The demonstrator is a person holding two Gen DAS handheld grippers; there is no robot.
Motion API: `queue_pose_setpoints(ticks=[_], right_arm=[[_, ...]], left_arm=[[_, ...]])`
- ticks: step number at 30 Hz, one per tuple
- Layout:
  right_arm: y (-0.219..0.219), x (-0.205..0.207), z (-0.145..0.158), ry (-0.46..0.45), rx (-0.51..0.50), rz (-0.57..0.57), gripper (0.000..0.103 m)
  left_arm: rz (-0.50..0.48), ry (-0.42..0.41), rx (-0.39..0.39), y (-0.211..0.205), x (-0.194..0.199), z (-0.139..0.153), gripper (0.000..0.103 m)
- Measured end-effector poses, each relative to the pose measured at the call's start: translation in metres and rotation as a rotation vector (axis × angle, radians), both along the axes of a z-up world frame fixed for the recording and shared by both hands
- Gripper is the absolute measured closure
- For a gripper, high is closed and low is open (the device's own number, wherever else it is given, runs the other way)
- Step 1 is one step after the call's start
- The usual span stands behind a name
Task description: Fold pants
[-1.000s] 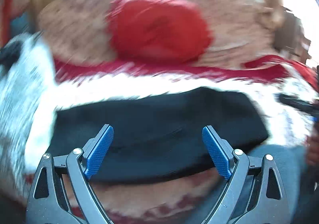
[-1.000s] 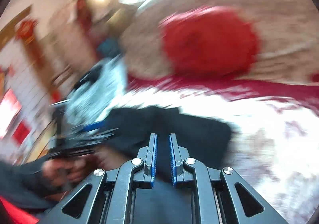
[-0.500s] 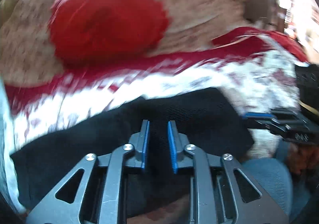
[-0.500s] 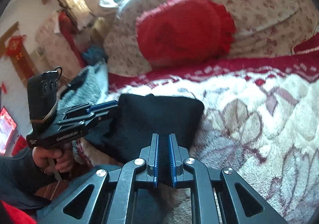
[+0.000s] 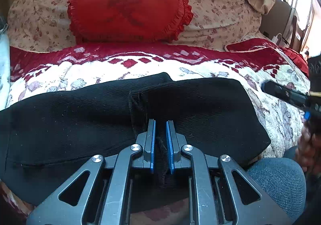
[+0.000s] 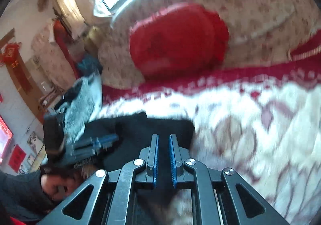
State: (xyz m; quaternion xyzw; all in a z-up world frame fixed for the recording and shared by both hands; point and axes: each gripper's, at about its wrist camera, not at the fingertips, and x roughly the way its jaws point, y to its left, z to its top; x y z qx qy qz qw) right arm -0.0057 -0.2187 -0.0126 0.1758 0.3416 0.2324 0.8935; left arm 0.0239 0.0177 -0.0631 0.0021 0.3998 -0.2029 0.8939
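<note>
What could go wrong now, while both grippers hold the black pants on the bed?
1. The left gripper pinches only a narrow bunch of the black pants, so the cloth may slip out when lifted.
2. The right gripper grips the near edge; if the two pull unevenly, the fold could come out crooked.
3. The patterned blanket looks soft and fuzzy, so the pants might drag and wrinkle.

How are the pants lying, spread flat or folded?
Folded: the pants show one layer overlapping another, its edge crossing the middle, on the blanket.
</note>
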Motion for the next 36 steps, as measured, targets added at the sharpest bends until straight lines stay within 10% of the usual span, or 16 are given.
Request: queue_pose_setpoints(ticks=[5, 12, 17, 20, 30, 36], right_arm=[[0.026, 0.044, -0.034, 0.155, -0.184, 0.01, 0.094], [0.028, 0.036, -0.025, 0.047, -0.209, 0.011, 0.095], [0.017, 0.015, -0.004, -0.056, 0.011, 0.097, 0.094], [0.033, 0.023, -0.031, 0.097, -0.121, 0.128, 0.093], [0.024, -0.01, -0.006, 0.057, 0.105, 0.237, 0.086], [0.022, 0.013, -0.042, 0.251, 0.178, 0.2, 0.084]], left_arm=[[-0.004, 0.0, -0.014, 0.002, 0.0, 0.015, 0.092], [-0.079, -0.043, -0.068, -0.01, 0.008, 0.048, 0.092], [-0.019, 0.078, 0.005, -0.011, 0.038, 0.009, 0.089], [-0.026, 0.059, 0.068, -0.02, 0.034, 0.015, 0.09], [-0.133, 0.11, 0.009, -0.012, -0.016, 0.016, 0.078], [-0.116, 0.147, -0.011, -0.012, -0.009, 0.006, 0.078]])
